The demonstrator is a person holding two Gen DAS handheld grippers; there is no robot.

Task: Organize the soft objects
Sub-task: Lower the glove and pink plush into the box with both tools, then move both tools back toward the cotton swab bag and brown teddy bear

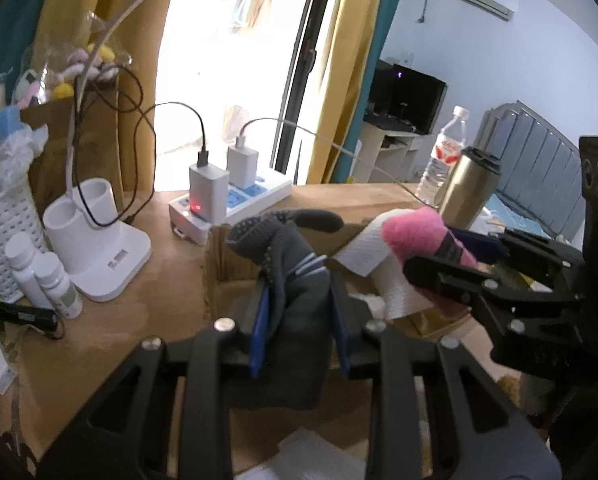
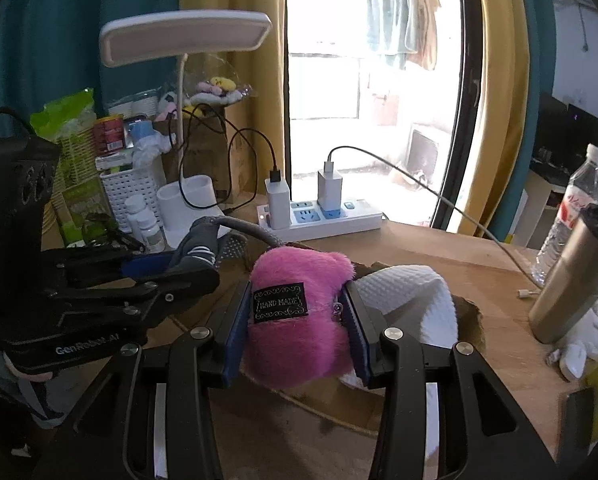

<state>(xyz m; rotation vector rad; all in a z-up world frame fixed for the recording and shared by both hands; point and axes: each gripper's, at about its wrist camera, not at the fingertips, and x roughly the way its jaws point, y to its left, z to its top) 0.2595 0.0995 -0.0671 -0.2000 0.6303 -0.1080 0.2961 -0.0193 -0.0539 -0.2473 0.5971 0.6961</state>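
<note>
The left hand-held gripper [image 1: 299, 312] squeezes a grey glove [image 1: 295, 264]. The right hand-held gripper [image 2: 297, 320] squeezes a pink fluffy toy [image 2: 295, 320]. Both hang over a cardboard box [image 1: 219, 256] on the bench [image 1: 119, 320]. A power strip [image 1: 235, 200] sits at eleven o'clock, a metal cup [image 1: 467, 188] at two.

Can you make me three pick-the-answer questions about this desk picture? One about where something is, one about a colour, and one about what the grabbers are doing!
1. Where is the power strip?
A. On the desk by the window
B. Inside the cardboard box
C. On the bed

2. What colour is the fluffy thing in the right gripper?
A. Green
B. Pink
C. Yellow

3. What is the left gripper doing?
A. Hanging empty
B. Squeezing a grey glove
C. Holding a bottle

Answers: A, it lies on the desktop before the glass; B, its fur is bright pink; B, both pads press the glove.
</note>
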